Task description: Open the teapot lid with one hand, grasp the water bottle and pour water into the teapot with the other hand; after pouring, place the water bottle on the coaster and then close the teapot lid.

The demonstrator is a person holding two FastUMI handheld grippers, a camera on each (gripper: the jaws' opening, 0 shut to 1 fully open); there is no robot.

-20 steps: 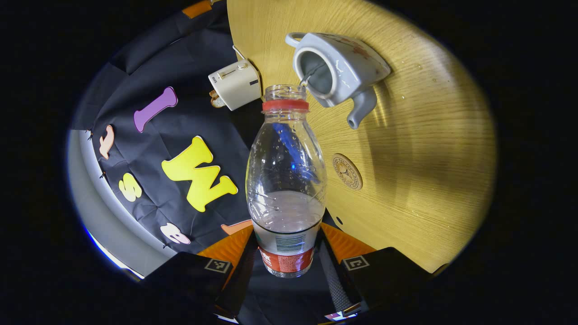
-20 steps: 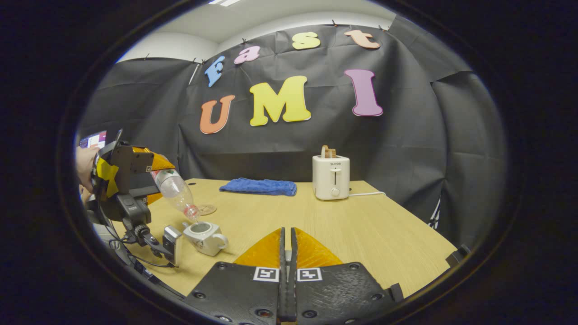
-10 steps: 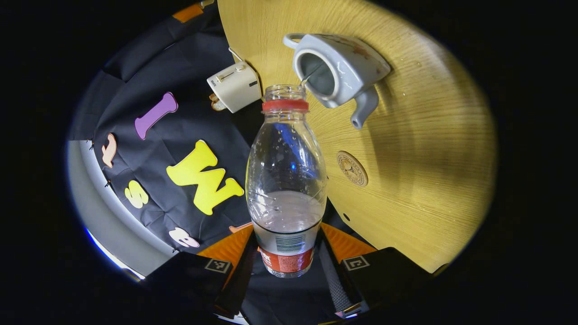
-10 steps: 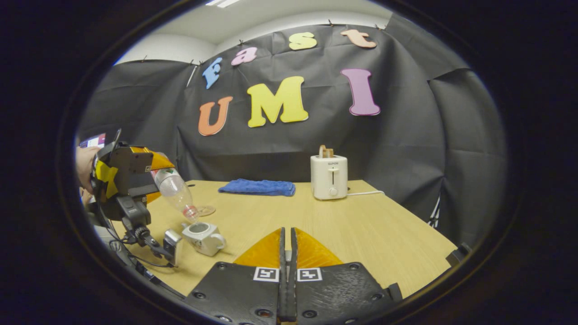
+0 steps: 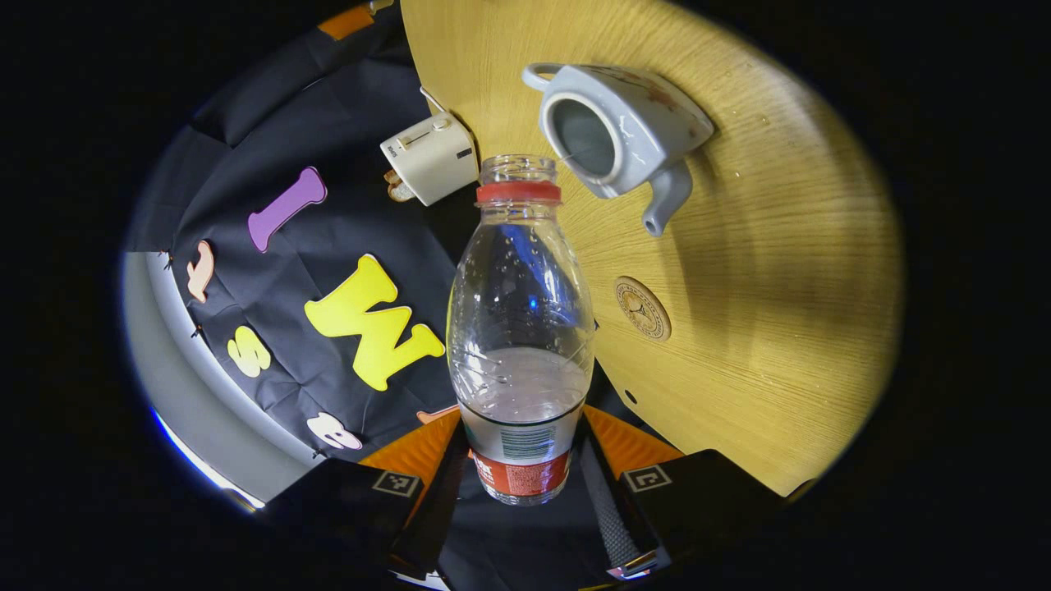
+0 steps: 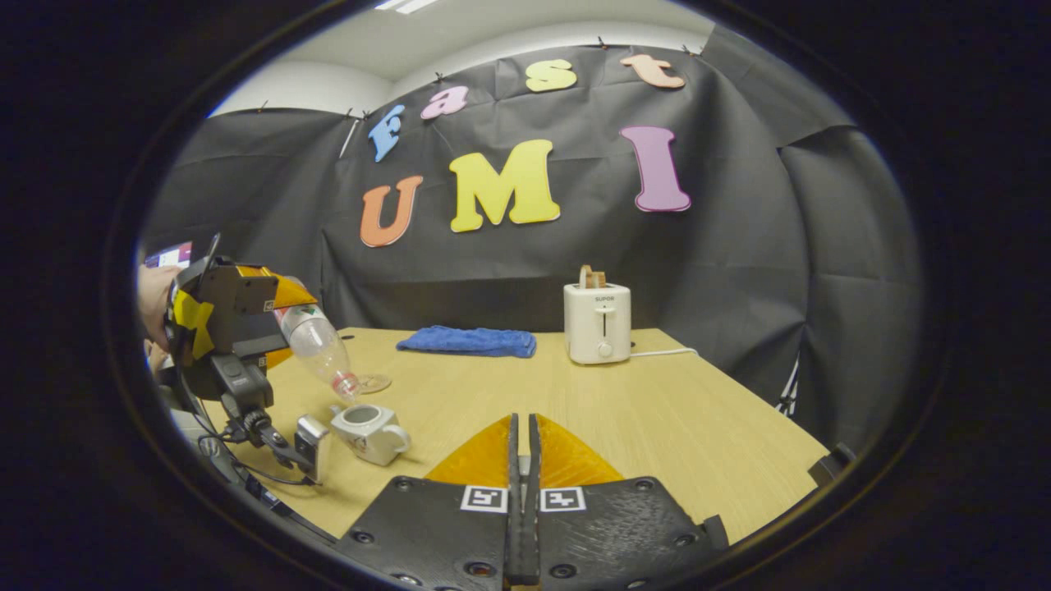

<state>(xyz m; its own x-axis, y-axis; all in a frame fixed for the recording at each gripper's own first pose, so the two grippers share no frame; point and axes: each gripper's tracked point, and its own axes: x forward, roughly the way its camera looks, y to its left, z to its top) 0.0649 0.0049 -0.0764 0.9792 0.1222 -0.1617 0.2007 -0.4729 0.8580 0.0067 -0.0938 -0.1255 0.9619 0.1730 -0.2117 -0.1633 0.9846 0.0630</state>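
Note:
My left gripper [image 5: 521, 427] is shut on the base of a clear water bottle [image 5: 520, 312] with a red neck ring and no cap. The bottle is tilted mouth-down, just above and beside the open mouth of the grey teapot [image 5: 620, 123], and little water is left in it. In the right gripper view, the left gripper [image 6: 291, 302] holds the bottle [image 6: 318, 346] over the lidless teapot [image 6: 369, 431] at the table's left. A round coaster [image 5: 643, 308] lies beyond the teapot. My right gripper [image 6: 523, 447] hovers over the table, fingers together with only a thin slit.
A white toaster [image 6: 598, 322] with its cord stands at the back of the wooden table [image 6: 673, 410]. A folded blue cloth [image 6: 468, 341] lies to its left. A person's hand [image 6: 154, 300] holds the left gripper near the table's left edge.
The thin stream from the bottle mouth into the teapot has stopped. The bottle mouth has lifted slightly away from the teapot opening. My right gripper has stayed in place.

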